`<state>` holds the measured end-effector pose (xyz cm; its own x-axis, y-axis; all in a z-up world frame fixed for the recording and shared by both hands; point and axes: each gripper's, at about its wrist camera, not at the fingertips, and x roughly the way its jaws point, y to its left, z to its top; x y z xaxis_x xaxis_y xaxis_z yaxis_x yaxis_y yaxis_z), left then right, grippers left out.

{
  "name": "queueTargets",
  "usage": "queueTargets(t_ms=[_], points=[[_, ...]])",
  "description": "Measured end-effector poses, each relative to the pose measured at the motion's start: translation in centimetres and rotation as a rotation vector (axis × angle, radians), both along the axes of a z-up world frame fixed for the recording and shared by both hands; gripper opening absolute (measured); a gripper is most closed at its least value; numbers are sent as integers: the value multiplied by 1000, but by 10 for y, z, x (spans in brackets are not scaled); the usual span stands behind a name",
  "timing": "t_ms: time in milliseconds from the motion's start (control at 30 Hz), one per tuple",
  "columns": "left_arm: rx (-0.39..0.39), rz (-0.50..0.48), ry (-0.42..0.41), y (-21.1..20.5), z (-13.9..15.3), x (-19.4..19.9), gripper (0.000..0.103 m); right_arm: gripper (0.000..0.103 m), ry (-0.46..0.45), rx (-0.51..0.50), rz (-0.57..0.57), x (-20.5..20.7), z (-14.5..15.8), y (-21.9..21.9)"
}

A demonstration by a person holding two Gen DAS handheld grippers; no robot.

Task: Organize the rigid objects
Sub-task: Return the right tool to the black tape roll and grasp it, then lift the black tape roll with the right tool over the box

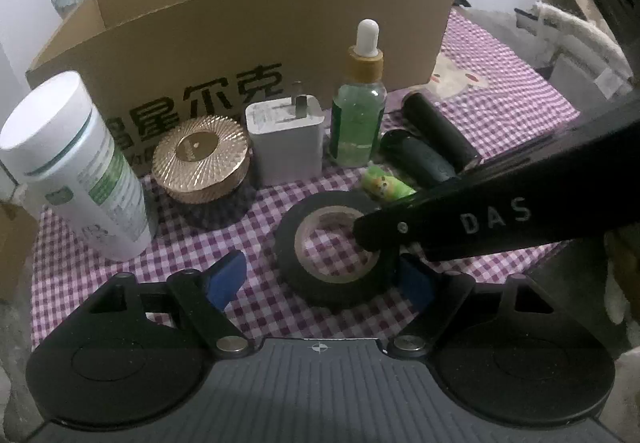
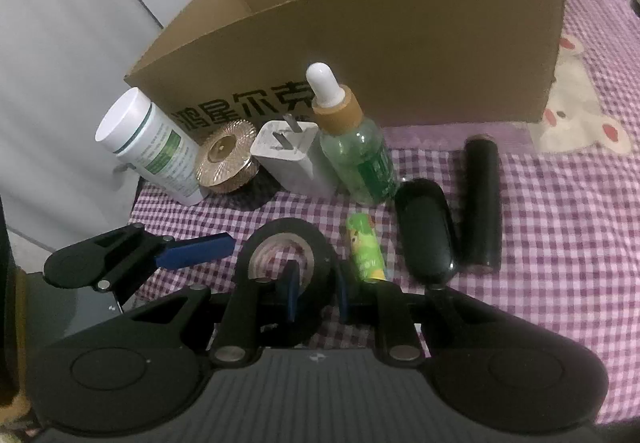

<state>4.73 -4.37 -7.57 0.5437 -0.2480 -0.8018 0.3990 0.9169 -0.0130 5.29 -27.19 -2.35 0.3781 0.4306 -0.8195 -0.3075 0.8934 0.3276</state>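
L gripper [image 1: 320, 279] low, fingers wide apart. R gripper [image 2: 316, 293] fingers narrowed, closed on something.

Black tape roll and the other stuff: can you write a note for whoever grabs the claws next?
Left claw: open, holding nothing, low by the black tape roll.
Right claw: looks pinched on the roll's wall, one finger in its hole; the roll seems to rest on the checkered cloth.
In front of the cardboard box: white bottle, gold jar, charger, dropper bottle, green tube, black case, black tube.
Done: nothing boxed that I can see. Left: everything.
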Motion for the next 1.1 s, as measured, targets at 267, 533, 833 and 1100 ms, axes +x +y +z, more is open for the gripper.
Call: queueTargets(t_ms=[267, 533, 833, 1100], points=[[6, 7, -11, -7, -3, 6, 83, 21, -36, -12, 38, 4, -2, 10], [4, -8, -31, -7, 0, 1, 68, 19, -59, -8, 42, 5, -3, 11], [17, -2, -39, -10, 1, -2, 67, 18, -53, 8, 27, 0, 0, 7], [18, 10, -76, -8, 17, -16, 67, 18, -91, 5, 36, -15, 17, 9]])
